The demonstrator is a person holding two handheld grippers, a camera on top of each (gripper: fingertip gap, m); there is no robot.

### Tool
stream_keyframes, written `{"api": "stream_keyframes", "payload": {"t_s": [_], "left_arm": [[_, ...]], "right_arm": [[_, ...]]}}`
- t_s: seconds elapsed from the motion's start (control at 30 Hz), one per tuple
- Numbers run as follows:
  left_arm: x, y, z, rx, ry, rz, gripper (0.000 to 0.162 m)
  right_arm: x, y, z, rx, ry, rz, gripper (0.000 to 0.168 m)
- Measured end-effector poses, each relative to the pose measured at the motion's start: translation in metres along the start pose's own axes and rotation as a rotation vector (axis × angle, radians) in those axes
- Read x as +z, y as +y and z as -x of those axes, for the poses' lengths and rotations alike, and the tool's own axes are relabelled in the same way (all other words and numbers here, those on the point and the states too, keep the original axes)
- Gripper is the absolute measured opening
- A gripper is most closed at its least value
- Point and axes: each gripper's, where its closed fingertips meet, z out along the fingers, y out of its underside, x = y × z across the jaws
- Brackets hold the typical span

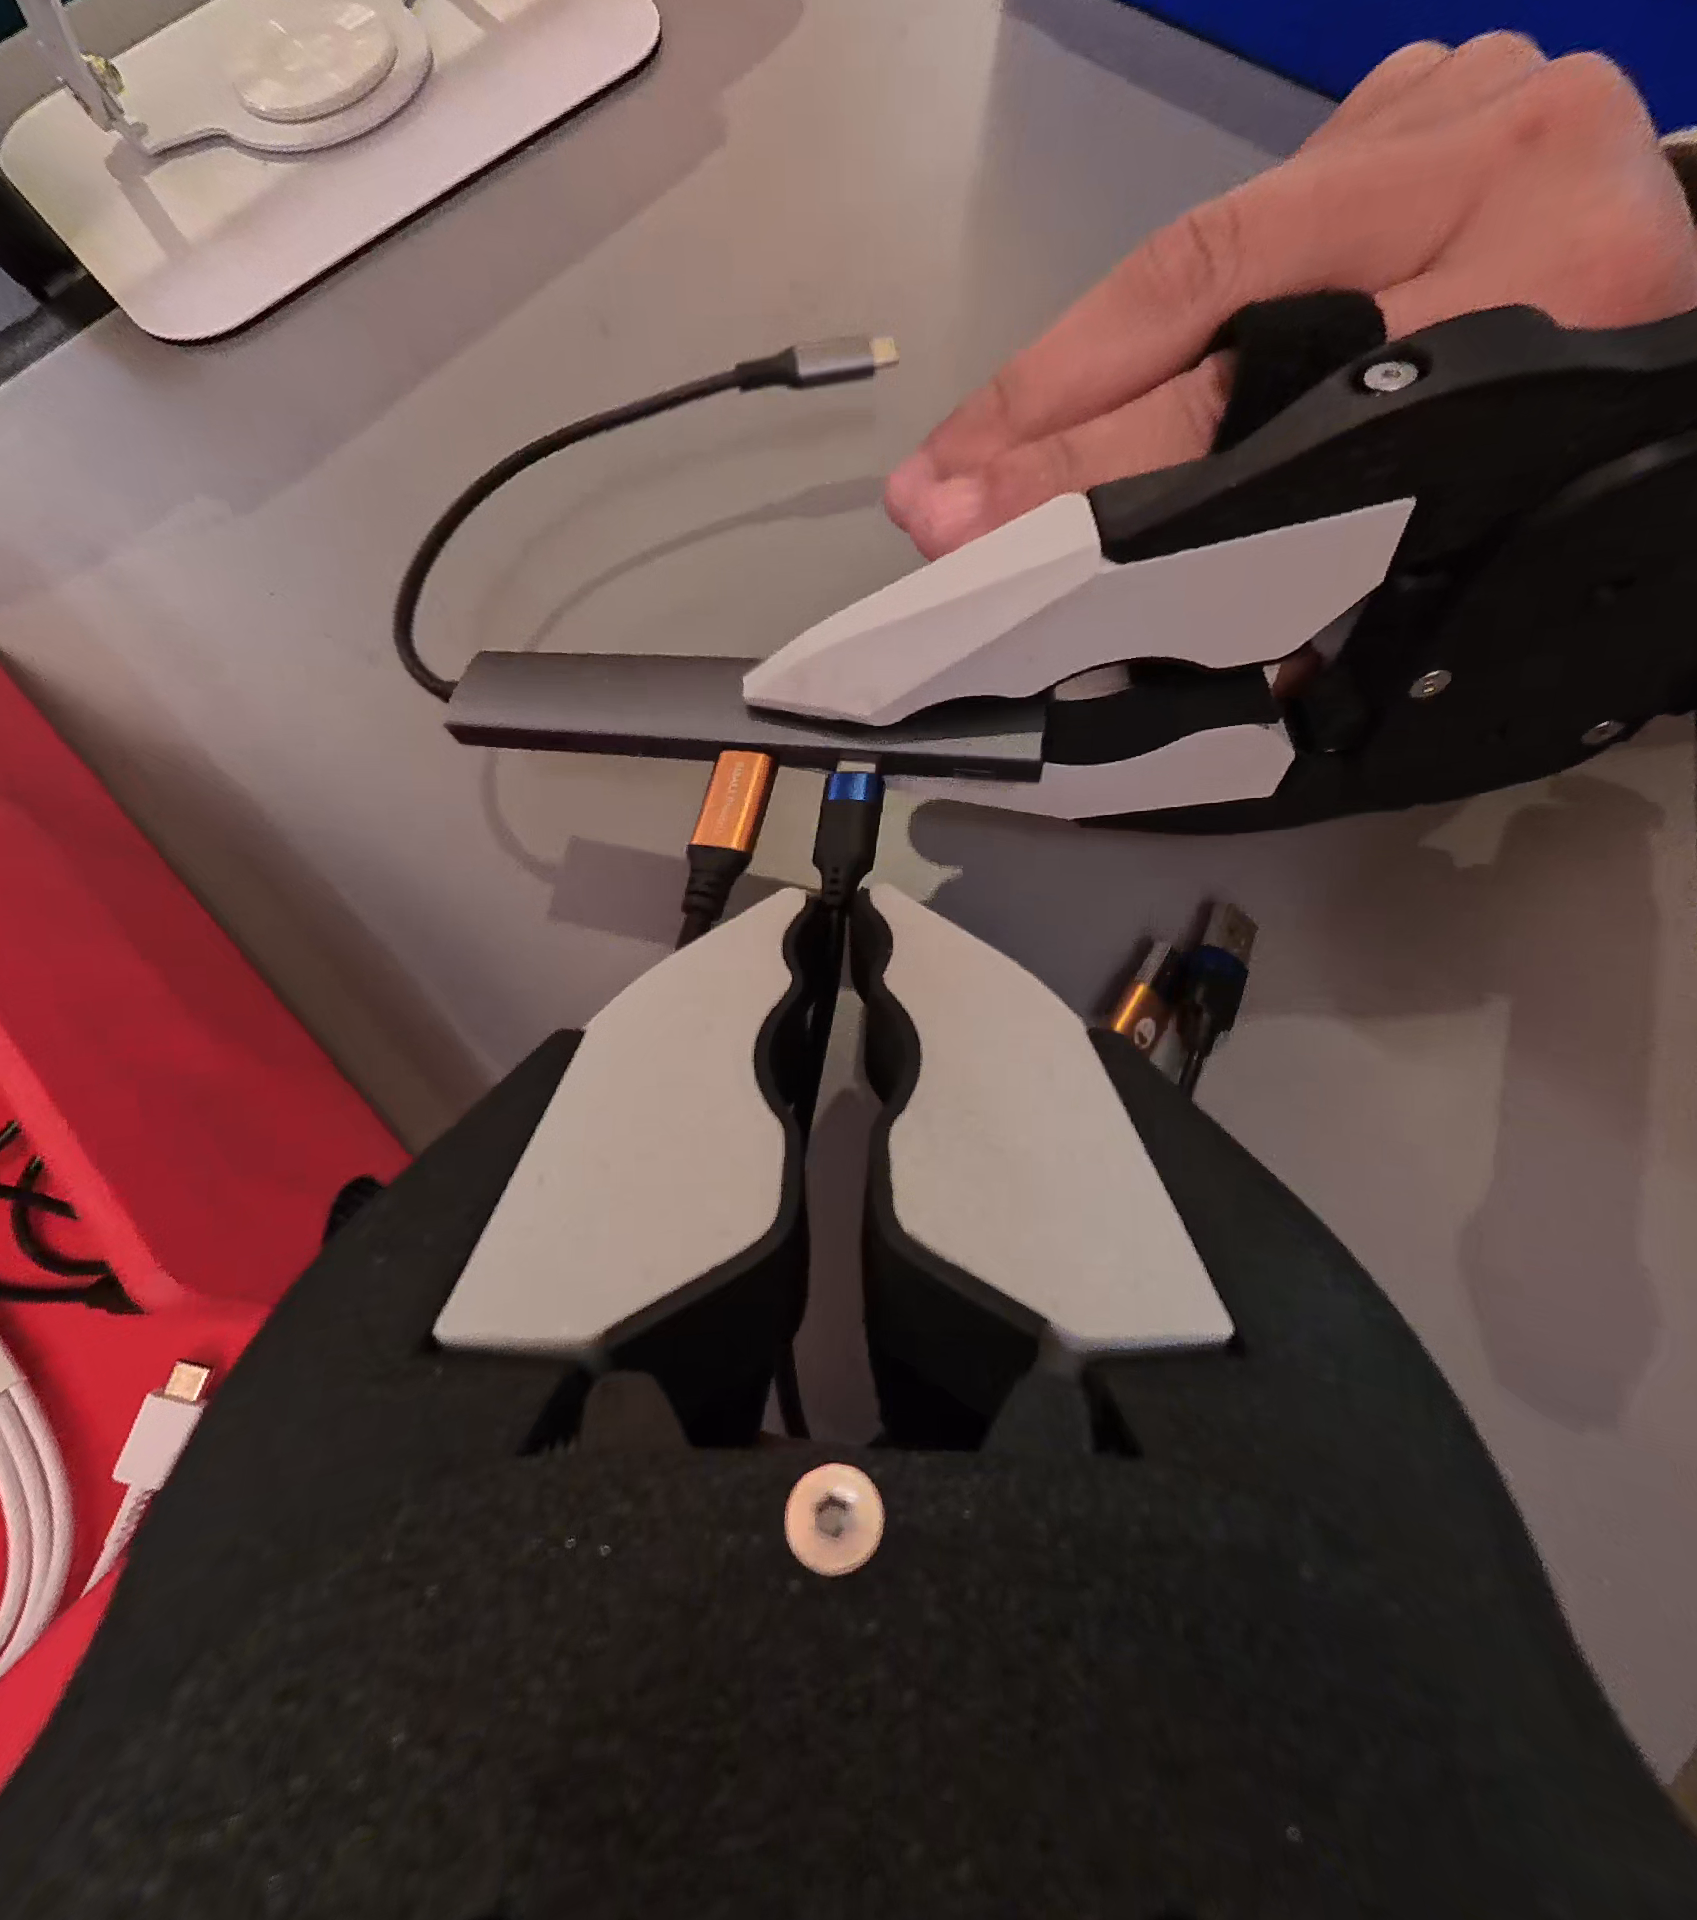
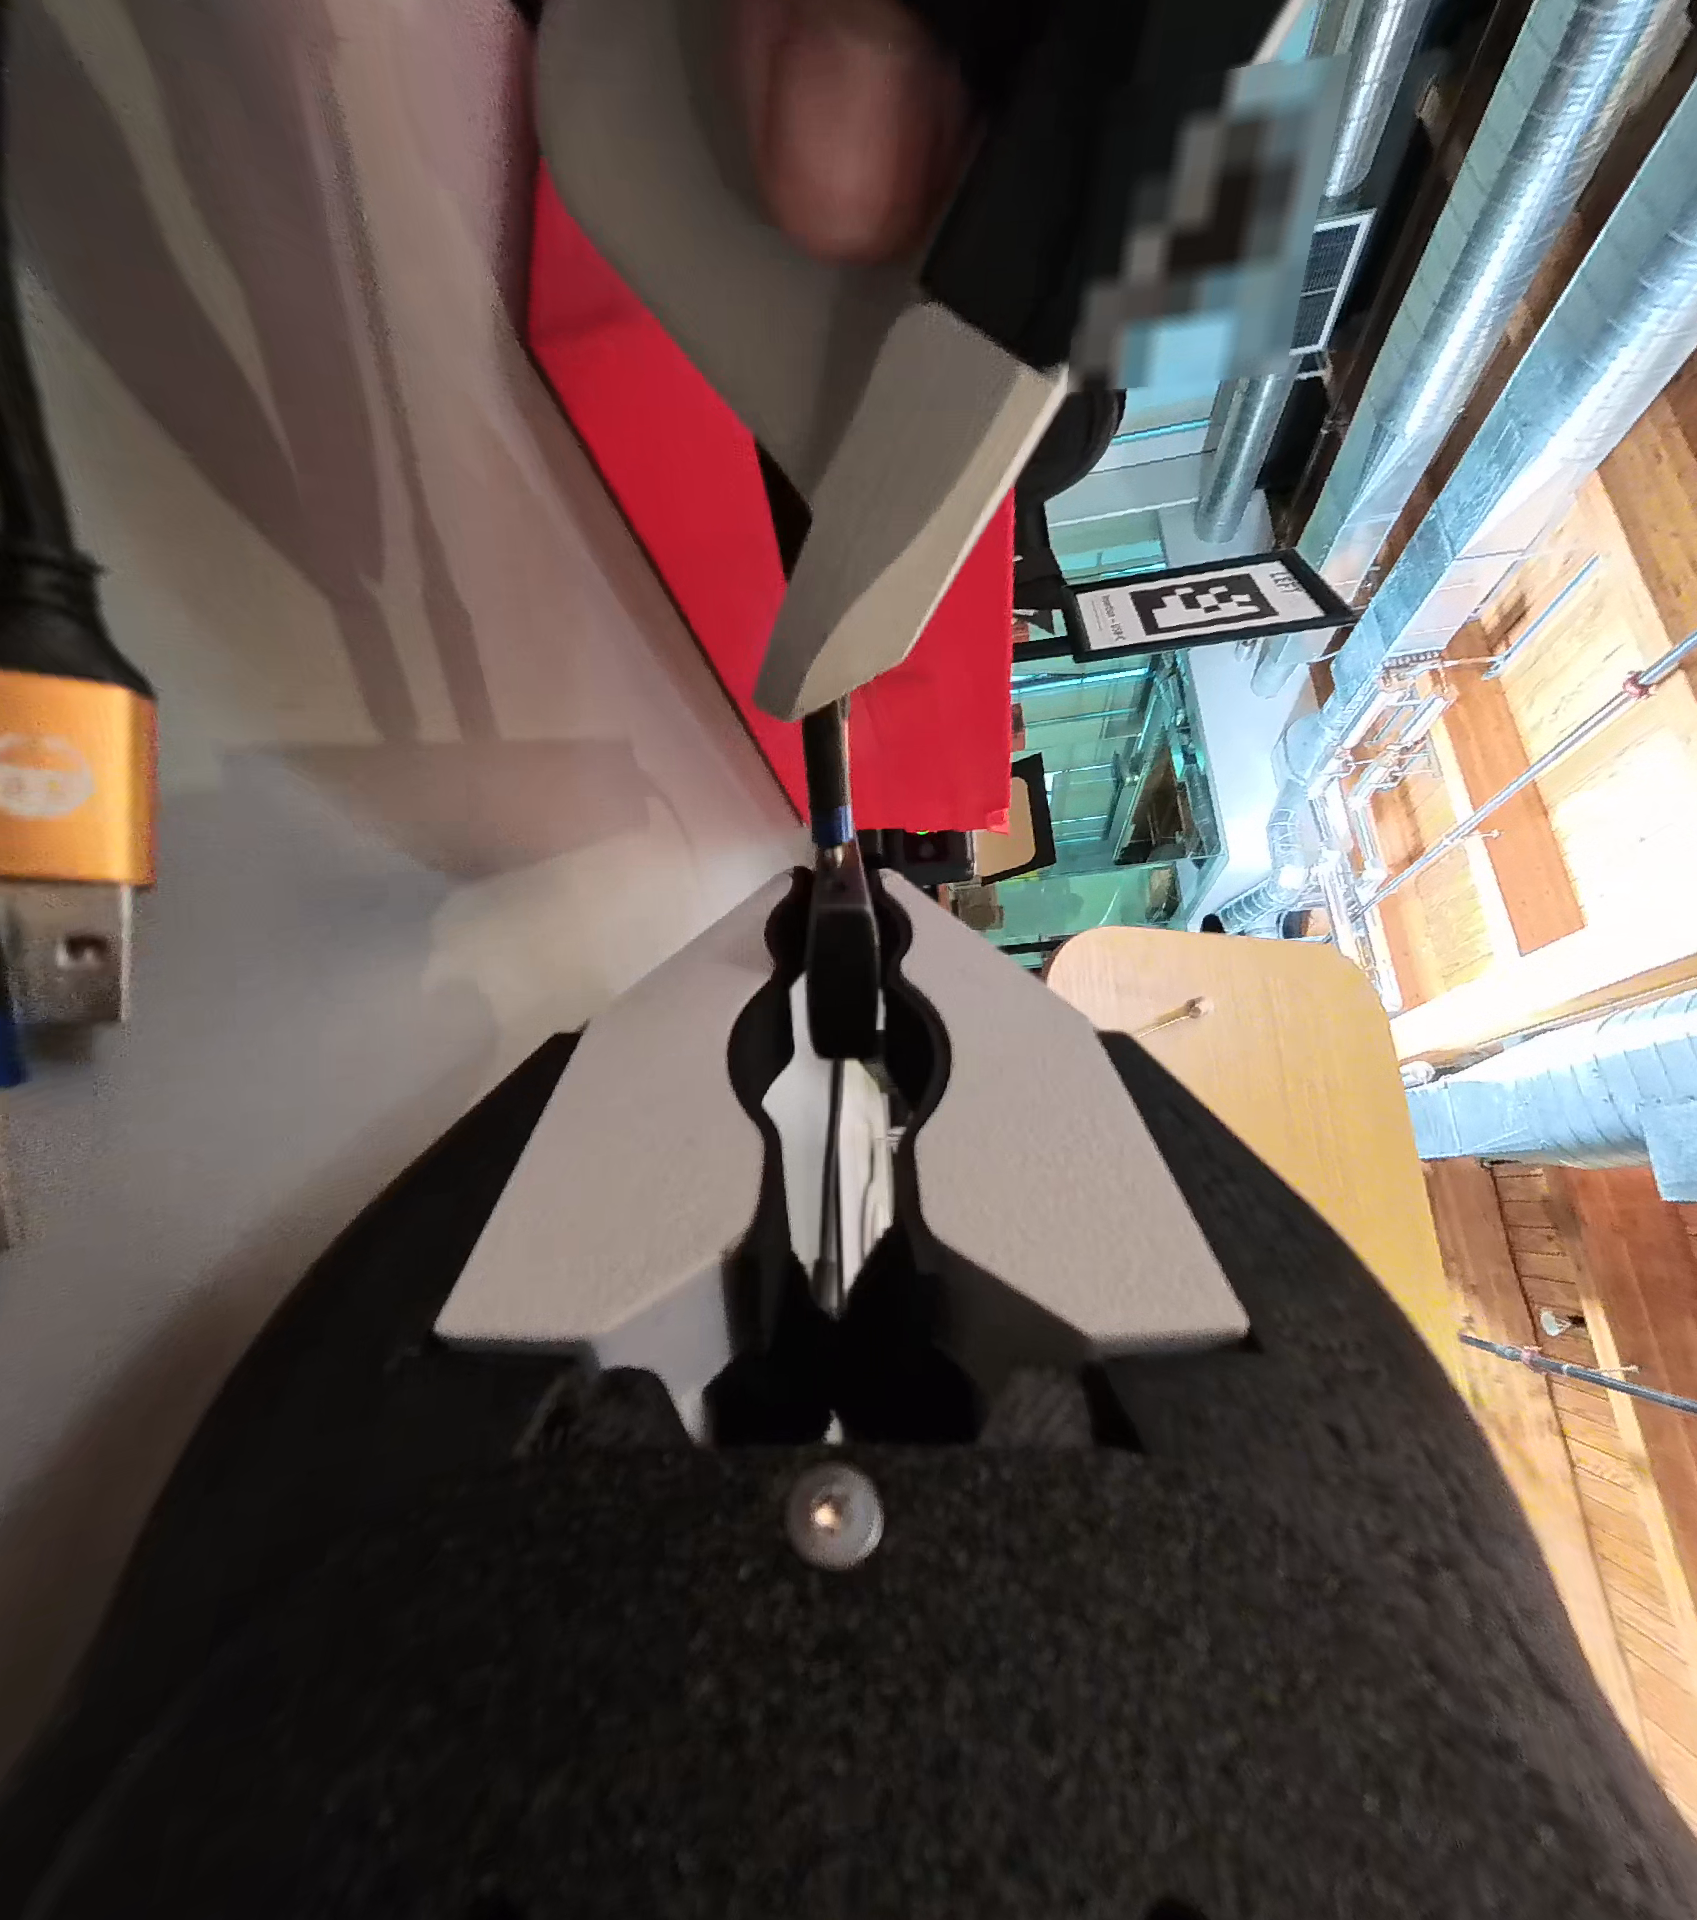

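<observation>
The left gripper was pinched shut on the black cable of the blue-collared plug, seated in the grey hub at 12 o'clock, beside an orange plug. The right gripper clamped the hub's 3 o'clock end, held above the grey table.

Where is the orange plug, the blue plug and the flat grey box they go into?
orange plug point(image 1: 732, 802), left wrist view, on its metal shell.
blue plug point(image 1: 852, 814), left wrist view, on its blue collar.
flat grey box point(image 1: 605, 698), left wrist view, on its bare top face.
</observation>
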Motion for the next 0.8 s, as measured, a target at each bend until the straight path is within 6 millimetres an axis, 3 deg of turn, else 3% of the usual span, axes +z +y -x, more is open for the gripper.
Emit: {"api": "stream_keyframes", "payload": {"t_s": [0.47,0.63,0.8], "left_arm": [[0.000,-0.011,0.004,0.047,-0.023,-0.065,0.004],[-0.002,-0.012,0.000,0.039,0.038,-0.092,0.004],[0.004,-0.010,0.000,0.059,-0.019,-0.049,0.004]], "right_arm": [[-0.002,0.001,-0.013,-0.033,0.033,0.033,0.007],[0.000,-0.001,-0.004,-0.028,-0.003,0.023,0.007],[0.002,0.003,-0.001,-0.016,-0.008,0.039,0.008]]}}
